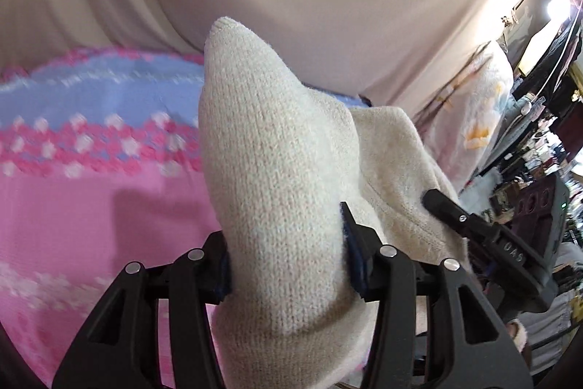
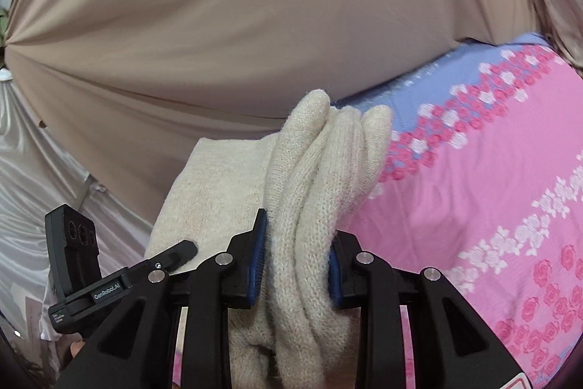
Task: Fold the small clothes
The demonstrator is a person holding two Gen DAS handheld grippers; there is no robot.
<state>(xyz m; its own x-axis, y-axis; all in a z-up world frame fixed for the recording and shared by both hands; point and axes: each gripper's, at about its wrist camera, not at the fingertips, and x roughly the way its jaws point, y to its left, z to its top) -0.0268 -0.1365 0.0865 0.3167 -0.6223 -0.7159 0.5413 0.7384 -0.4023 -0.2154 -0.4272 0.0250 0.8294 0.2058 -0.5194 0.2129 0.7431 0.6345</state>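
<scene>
Above the bed: a cream knitted woollen garment (image 1: 277, 170) hangs between both tools, over the pink and blue flowered bedcover (image 1: 91, 206), in front of a beige draped curtain (image 2: 255, 24).
Left gripper (image 1: 288, 265): jaws closed on one thick bunch of the knit, fingers pointing forward and slightly upward.
Right gripper (image 2: 297, 265): jaws clamped on several gathered folds, the same forward pose, just beside the other tool.
Step, as I judge: bringing two ends together for a fold.
Advice: keep both grips firm, hold the edges level and aligned, lower the knit flat on the bedcover before releasing.
</scene>
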